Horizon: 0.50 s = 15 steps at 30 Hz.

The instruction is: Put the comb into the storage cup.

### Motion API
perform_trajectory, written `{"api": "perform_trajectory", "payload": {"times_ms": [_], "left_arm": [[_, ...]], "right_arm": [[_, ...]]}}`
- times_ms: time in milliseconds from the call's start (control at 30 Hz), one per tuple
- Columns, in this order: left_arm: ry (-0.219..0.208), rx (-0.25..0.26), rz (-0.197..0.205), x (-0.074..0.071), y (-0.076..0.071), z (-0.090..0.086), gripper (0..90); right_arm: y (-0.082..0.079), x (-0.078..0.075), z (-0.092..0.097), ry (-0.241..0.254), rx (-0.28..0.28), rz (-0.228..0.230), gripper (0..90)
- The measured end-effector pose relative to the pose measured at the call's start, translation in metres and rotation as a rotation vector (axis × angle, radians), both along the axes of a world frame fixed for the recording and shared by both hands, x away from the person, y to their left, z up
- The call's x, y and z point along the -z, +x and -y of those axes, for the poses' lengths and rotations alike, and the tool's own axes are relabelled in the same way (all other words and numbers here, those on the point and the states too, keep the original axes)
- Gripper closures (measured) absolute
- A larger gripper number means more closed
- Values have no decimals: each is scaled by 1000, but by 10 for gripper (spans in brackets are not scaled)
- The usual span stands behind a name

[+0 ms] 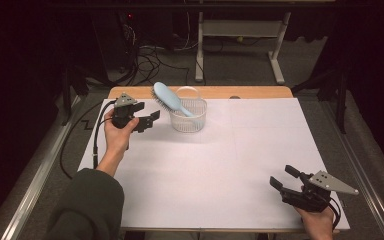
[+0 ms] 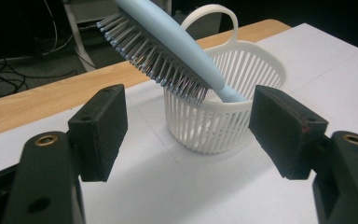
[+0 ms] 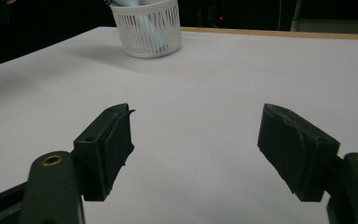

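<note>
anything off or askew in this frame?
The light blue hairbrush sits askew: its handle is down in the white slatted basket, but the bristle head leans out over the rim toward the left tool. The right tool's pad looks chipped along its top edge.

Black hand-held gripper (image 1: pixel 147 120) with grey triangular plate (cable trailing), dark green sleeve (image 1: pixel 87 205)

- A lab or workshop is showing here — dark surroundings, cables (image 1: pixel 145 60) trailing over grey carpet.
- A white-covered bench (image 1: pixel 240 150) is standing before a metal-legged desk frame (image 1: pixel 240 45).
</note>
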<state>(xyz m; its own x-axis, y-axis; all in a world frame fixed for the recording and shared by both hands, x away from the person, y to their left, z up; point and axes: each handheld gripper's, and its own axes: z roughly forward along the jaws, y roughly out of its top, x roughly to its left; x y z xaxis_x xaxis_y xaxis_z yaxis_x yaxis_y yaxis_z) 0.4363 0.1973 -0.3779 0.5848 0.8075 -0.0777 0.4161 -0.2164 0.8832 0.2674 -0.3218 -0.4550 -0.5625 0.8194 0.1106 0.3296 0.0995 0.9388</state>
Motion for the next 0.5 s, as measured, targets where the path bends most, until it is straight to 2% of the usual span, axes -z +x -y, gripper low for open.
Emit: {"api": "perform_trajectory", "payload": {"times_ms": [500], "left_arm": [[1, 8, 17, -5, -9, -4, 283]], "right_arm": [[-1, 0, 1, 5, 6, 2, 267]]}}
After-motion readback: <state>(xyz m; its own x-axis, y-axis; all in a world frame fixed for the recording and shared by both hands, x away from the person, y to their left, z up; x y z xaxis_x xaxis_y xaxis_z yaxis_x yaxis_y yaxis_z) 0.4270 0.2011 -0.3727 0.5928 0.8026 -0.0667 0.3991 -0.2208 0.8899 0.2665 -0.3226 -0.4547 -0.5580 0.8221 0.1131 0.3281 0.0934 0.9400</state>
